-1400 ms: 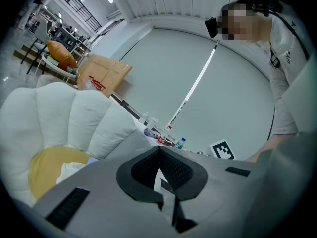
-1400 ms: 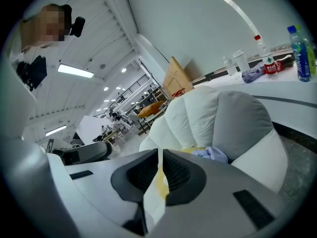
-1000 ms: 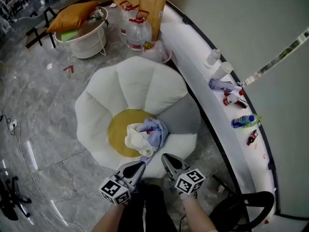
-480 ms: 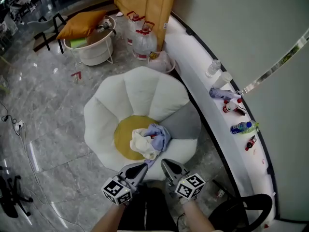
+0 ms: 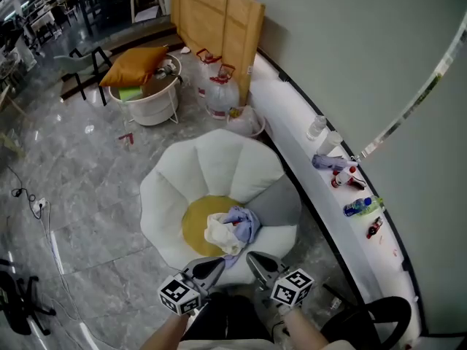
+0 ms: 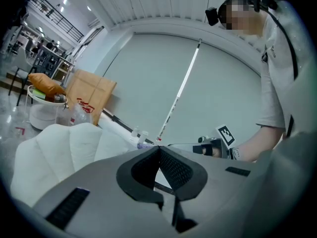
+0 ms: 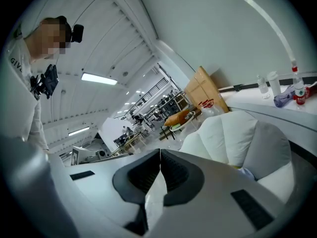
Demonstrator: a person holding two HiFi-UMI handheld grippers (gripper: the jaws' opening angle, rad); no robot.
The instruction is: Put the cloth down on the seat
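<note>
Now, left gripper (image 6: 159,148): jaws pressed together, nothing between them.
Right gripper (image 7: 159,150): jaws pressed together, likewise empty.
Cloth (image 5: 232,228): crumpled heap, cream and pale blue, lying on the seat (image 5: 211,159) at its yellow centre, apart from both grippers.
Seat: white, petal-shaped, on the floor (image 5: 95,188) beside a curved ledge (image 5: 292,122).
Progress: cloth appears delivered; no step seems left.
</note>
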